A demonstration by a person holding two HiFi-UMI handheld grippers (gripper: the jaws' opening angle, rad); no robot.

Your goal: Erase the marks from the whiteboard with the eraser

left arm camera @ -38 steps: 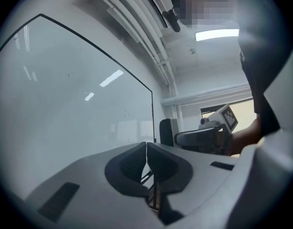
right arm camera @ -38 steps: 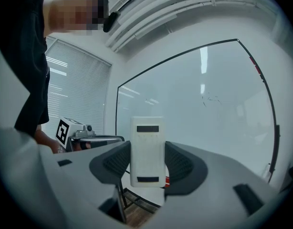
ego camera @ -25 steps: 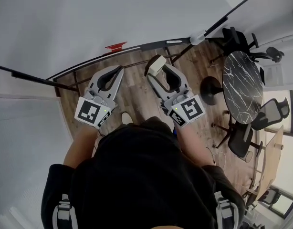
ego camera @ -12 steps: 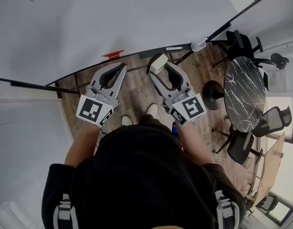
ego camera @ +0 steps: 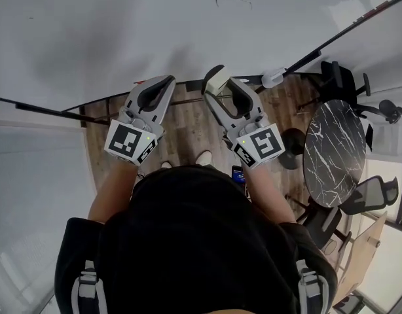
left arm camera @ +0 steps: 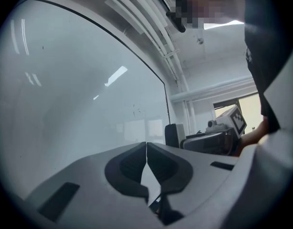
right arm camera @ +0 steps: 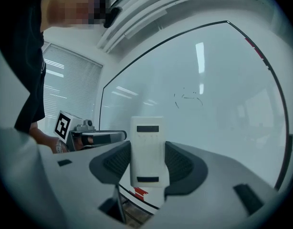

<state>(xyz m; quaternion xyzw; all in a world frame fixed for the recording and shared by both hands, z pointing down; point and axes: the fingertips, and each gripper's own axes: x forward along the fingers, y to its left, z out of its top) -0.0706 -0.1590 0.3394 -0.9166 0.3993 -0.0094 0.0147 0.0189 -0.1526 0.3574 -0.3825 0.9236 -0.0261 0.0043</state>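
Your right gripper (right arm camera: 147,159) pinching the eraser (right arm camera: 147,140); left gripper (left arm camera: 146,150) pressed together, empty; marks (right arm camera: 187,97) on the whiteboard (right arm camera: 227,128) ahead.

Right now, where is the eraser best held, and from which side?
Grip the eraser by its two long, flat sides, below the middle, coming from its white back, as the right gripper does; that leaves the far face free toward the whiteboard.
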